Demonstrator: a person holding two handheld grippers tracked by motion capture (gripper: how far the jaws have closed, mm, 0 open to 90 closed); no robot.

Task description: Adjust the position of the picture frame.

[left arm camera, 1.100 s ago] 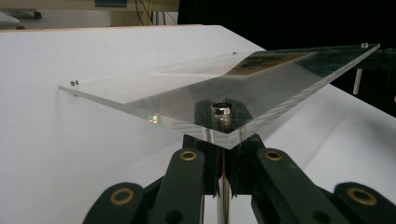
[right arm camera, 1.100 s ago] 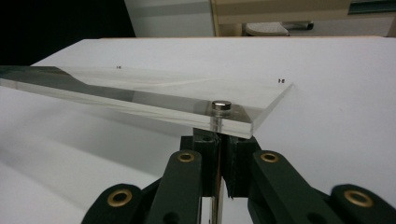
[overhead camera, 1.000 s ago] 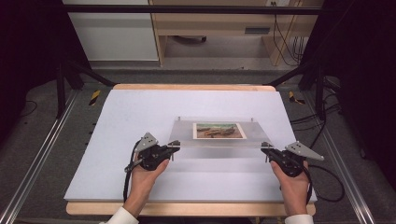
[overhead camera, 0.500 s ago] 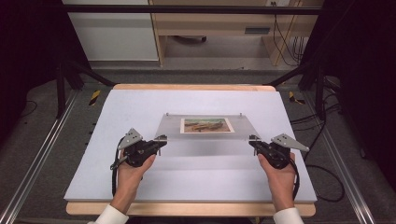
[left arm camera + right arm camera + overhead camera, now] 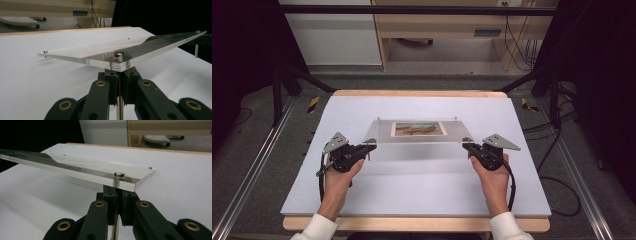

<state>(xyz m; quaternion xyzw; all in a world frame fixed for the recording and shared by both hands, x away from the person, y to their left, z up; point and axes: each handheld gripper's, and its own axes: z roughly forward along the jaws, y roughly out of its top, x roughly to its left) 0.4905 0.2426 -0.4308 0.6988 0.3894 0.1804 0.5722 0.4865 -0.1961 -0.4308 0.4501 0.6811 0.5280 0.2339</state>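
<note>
A clear acrylic panel (image 5: 419, 141) with a small landscape picture (image 5: 418, 129) in it hangs level just above the white table mat (image 5: 412, 190). My left gripper (image 5: 371, 146) is shut on the thin metal leg under the panel's near left corner. My right gripper (image 5: 466, 145) is shut on the leg under the near right corner. In the left gripper view the gripper (image 5: 119, 75) pinches the pin below a round metal cap (image 5: 118, 55) on the panel (image 5: 95, 51). The right gripper view shows the same: gripper (image 5: 117, 193), cap (image 5: 119, 175), panel (image 5: 82, 168).
The mat lies on a wooden table (image 5: 412, 224) with metal rails (image 5: 247, 175) along both sides. A pale cabinet (image 5: 332, 35) and a wooden desk (image 5: 447, 30) stand beyond the far edge. Cables (image 5: 557, 165) trail on the floor at the right. Another panel leg (image 5: 197, 50) hangs free.
Both hands have carried the panel to the left and slightly farther up the table. Both grips on the legs are unchanged.
</note>
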